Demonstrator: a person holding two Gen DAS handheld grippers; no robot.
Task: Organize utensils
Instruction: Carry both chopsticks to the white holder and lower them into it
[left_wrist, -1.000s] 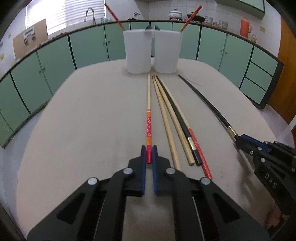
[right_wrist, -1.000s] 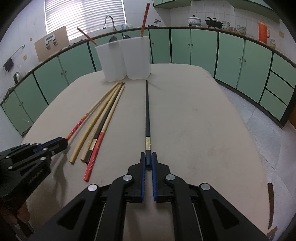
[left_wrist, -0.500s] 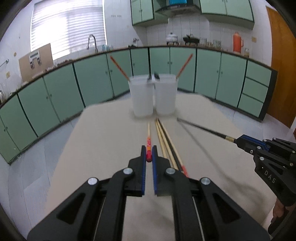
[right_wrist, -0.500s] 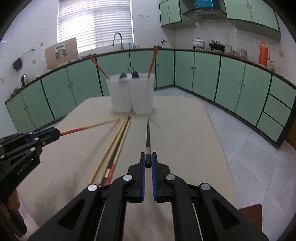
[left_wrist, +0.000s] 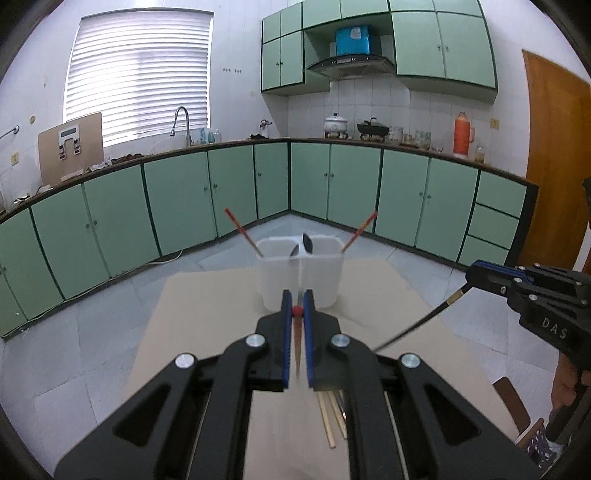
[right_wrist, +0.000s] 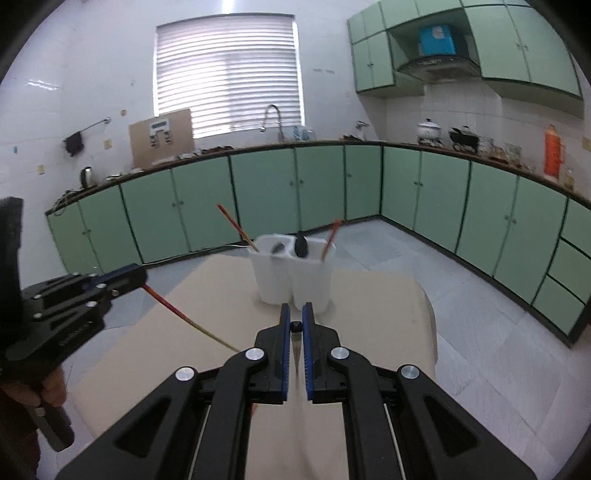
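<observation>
Landmark: the pair of white plastic holders (left_wrist: 300, 271) standing side by side, touching, at the far end of the beige table (left_wrist: 207, 306)

Left gripper (left_wrist: 296, 311), on the near side of the holders and above the table: jaws pressed together on the red butt end of a red-patterned chopstick (right_wrist: 173, 308). From the right wrist view the stick slopes from that gripper down toward the table, pale tip lowest, clear of the holders

Right gripper (right_wrist: 296, 325), also on the near side of the holders: jaws pinching the butt of a black chopstick (left_wrist: 424, 319). From the left wrist view it hangs slanted from the gripper toward the table, gold band near the held end, to the right of the holders

Each holder has one reddish chopstick (left_wrist: 242, 232) leaning outward and one dark utensil head (left_wrist: 307, 243) near the shared wall

Loose chopsticks (left_wrist: 334, 417), pale wood and dark, lie on the table well nearer than the holders, mostly hidden under the left gripper

Green cabinets (left_wrist: 184, 195) line the wall beyond the holders

A hand (right_wrist: 51, 384) grips the left tool's handle
</observation>
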